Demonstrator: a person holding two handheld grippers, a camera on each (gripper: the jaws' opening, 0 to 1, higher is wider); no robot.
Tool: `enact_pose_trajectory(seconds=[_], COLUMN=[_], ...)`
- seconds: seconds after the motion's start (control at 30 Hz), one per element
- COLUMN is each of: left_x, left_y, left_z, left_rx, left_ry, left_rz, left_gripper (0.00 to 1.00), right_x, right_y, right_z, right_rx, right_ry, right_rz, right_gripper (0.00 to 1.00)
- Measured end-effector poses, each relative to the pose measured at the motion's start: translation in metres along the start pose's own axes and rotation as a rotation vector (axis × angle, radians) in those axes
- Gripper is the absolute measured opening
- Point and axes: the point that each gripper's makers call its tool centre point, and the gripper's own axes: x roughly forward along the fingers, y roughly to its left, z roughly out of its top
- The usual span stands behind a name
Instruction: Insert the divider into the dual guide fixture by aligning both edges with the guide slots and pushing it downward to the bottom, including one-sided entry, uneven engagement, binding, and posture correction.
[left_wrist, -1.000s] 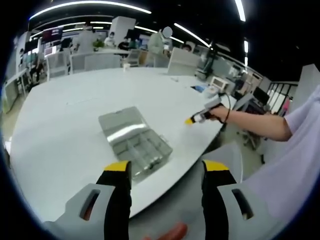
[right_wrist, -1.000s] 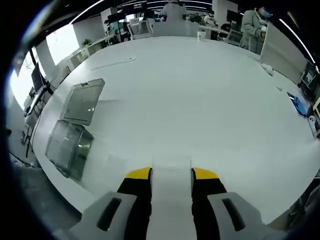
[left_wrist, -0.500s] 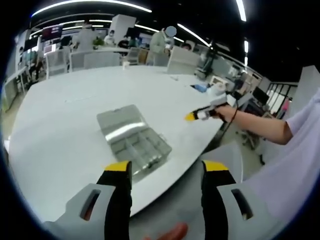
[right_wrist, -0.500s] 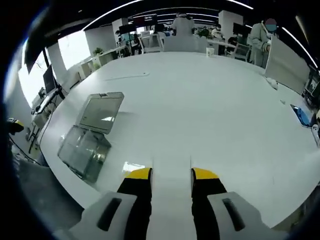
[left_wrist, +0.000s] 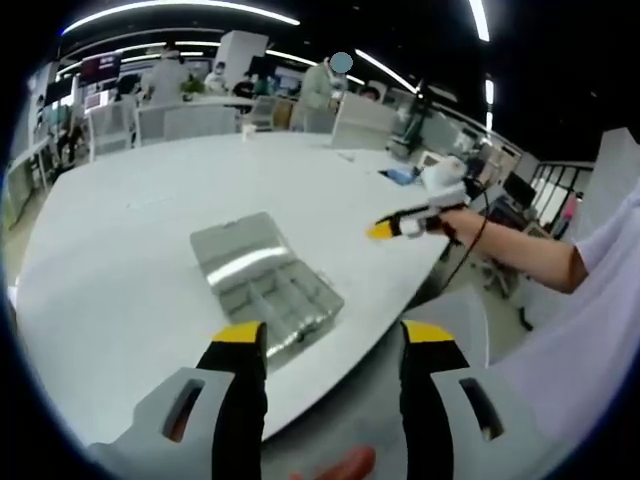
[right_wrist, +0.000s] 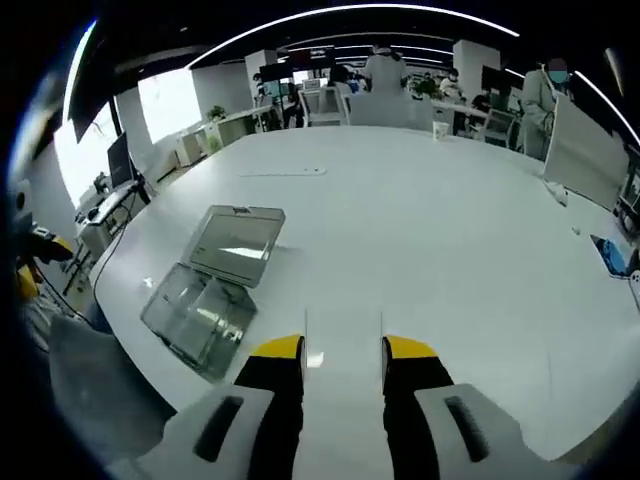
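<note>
- Right gripper (right_wrist: 342, 347): fingers clamped on white divider (right_wrist: 342, 400), held above table (right_wrist: 450, 250).
- Left gripper (left_wrist: 333, 335): fingers apart, holding nothing.
- Clear box (left_wrist: 265, 285), lid open, near table edge.

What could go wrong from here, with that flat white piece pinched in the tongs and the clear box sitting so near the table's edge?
The divider is held by the right tongs far from the clear box, so it could enter tilted and bind. The box lies near the table edge with the left tongs open, so pushing may shift it.
</note>
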Motion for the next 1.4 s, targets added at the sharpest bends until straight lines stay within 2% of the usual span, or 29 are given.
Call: enact_pose_trajectory(seconds=[0.27, 0.7, 1.23, 1.4], left_x=[0.005, 0.01, 0.015, 0.017], left_y=[-0.004, -0.004, -0.006, -0.006], left_z=[0.009, 0.011, 0.03, 0.031], left_rx=[0.002, 0.002, -0.045, -0.048], left_ry=[-0.016, -0.016, -0.076, -0.077], left_rz=[-0.015, -0.023, -0.034, -0.032], left_gripper=[0.5, 0.48, 0.42, 0.41], right_x=[-0.009, -0.019, -0.034, -0.037], right_y=[0.017, 0.041, 0.087, 0.099], right_z=[0.013, 0.023, 0.04, 0.044], right_rx=[-0.002, -0.028, -0.07, -0.082], right_ry=[-0.049, -0.105, -0.186, -0.203], right_rz=[0.035, 0.087, 0.179, 0.204], right_gripper=[0.26, 0.26, 0.26, 0.26])
